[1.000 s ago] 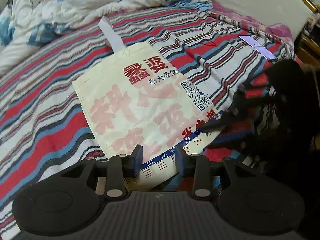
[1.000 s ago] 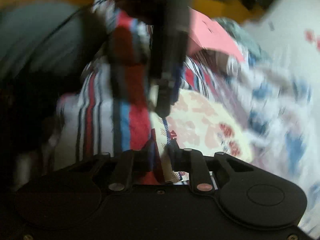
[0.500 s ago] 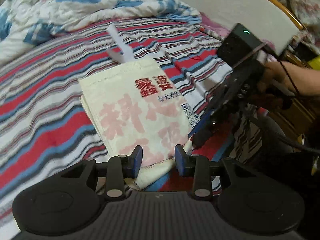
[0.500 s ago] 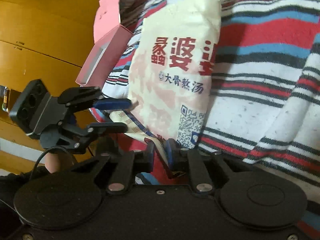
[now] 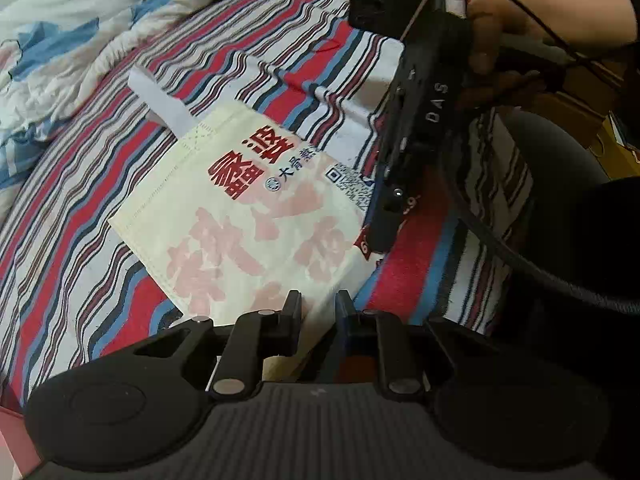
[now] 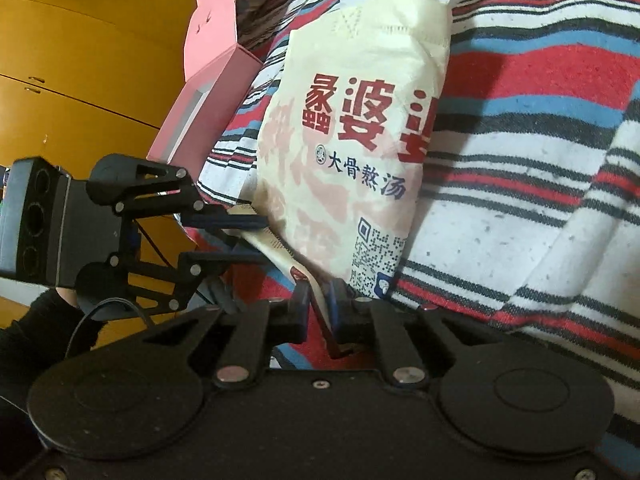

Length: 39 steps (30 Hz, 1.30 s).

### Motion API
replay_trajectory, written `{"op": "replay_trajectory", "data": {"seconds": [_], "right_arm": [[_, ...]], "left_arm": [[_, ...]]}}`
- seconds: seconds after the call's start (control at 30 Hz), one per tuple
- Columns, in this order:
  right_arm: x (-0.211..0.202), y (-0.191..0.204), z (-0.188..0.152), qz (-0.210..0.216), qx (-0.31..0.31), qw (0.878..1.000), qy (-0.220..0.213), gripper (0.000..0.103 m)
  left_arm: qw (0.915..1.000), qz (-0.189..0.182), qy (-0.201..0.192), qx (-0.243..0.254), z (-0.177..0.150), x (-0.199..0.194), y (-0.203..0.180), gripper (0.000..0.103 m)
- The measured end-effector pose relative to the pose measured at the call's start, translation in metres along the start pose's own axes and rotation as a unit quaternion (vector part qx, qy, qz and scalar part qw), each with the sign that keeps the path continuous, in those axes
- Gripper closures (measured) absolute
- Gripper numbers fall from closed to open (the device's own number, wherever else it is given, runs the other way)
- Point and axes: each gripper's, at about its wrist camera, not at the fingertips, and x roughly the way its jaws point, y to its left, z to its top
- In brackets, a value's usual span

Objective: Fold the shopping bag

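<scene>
Cream shopping bag [image 6: 352, 148] is lying flat on the striped bed [image 6: 540, 120], looking light, soft and floppy, so I am pinching its bottom hem: right tongs [image 6: 319, 296] clamped, left tongs [image 5: 318, 306] just closing on it.

Bed covered by a red, blue, black and white striped woven blanket [image 5: 100, 200]; crumpled white-and-blue quilt [image 5: 80, 20] behind; yellow wooden cabinet [image 6: 80, 80] alongside.

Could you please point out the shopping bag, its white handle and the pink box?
shopping bag [image 6: 360, 152]: right wrist view, printed front.
white handle [image 5: 160, 102]: left wrist view, strap's middle.
pink box [image 6: 208, 104]: right wrist view, side face.
</scene>
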Motion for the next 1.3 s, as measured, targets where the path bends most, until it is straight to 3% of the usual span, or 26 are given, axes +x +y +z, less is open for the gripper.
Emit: {"op": "replay_trajectory", "data": {"seconds": [0.17, 0.23, 0.3, 0.37, 0.43, 0.53, 0.63, 0.8, 0.9, 0.97, 1.1, 1.23, 1.3], "right_arm": [[-0.006, 0.007, -0.002, -0.011, -0.033, 0.999, -0.023, 0.096], [-0.015, 0.023, -0.01, -0.048, -0.092, 0.993, -0.056, 0.091], [-0.023, 0.041, -0.024, -0.104, -0.162, 0.977, -0.09, 0.082], [-0.027, 0.064, -0.046, -0.184, -0.258, 0.94, -0.125, 0.082], [-0.023, 0.083, -0.072, -0.245, -0.359, 0.889, -0.143, 0.082], [-0.002, 0.1, -0.108, -0.281, -0.498, 0.809, -0.135, 0.083], [0.019, 0.103, -0.124, -0.303, -0.574, 0.752, -0.119, 0.084], [0.05, 0.102, -0.125, -0.339, -0.64, 0.684, -0.09, 0.083], [0.067, 0.102, -0.134, -0.353, -0.671, 0.649, -0.068, 0.083], [0.074, 0.103, -0.138, -0.364, -0.682, 0.631, -0.064, 0.083], [0.09, 0.107, -0.138, -0.403, -0.68, 0.61, -0.061, 0.083], [0.103, 0.105, -0.148, -0.433, -0.693, 0.573, -0.056, 0.083], [0.109, 0.101, -0.155, -0.446, -0.71, 0.542, -0.054, 0.084]], "left_arm": [[0.9942, -0.049, 0.005, -0.095, -0.006, 0.009, 0.031, 0.088], [0.9906, -0.064, 0.008, -0.121, -0.009, 0.012, 0.039, 0.09], [0.9885, -0.072, 0.014, -0.132, -0.01, 0.014, 0.043, 0.09], [0.9862, -0.081, 0.023, -0.142, -0.009, 0.017, 0.048, 0.09], [0.9831, -0.091, 0.034, -0.155, -0.007, 0.021, 0.054, 0.09], [0.9782, -0.105, 0.047, -0.173, -0.005, 0.027, 0.063, 0.089], [0.9752, -0.111, 0.055, -0.183, -0.004, 0.03, 0.066, 0.089], [0.973, -0.111, 0.058, -0.194, -0.005, 0.031, 0.067, 0.089], [0.9674, -0.121, 0.055, -0.215, -0.008, 0.032, 0.073, 0.089], [0.9633, -0.129, 0.051, -0.229, -0.011, 0.032, 0.077, 0.089], [0.9609, -0.126, 0.049, -0.242, -0.01, 0.033, 0.078, 0.089], [0.9521, -0.139, 0.053, -0.267, -0.011, 0.036, 0.085, 0.089], [0.9469, -0.147, 0.055, -0.281, -0.012, 0.039, 0.088, 0.089]]}}
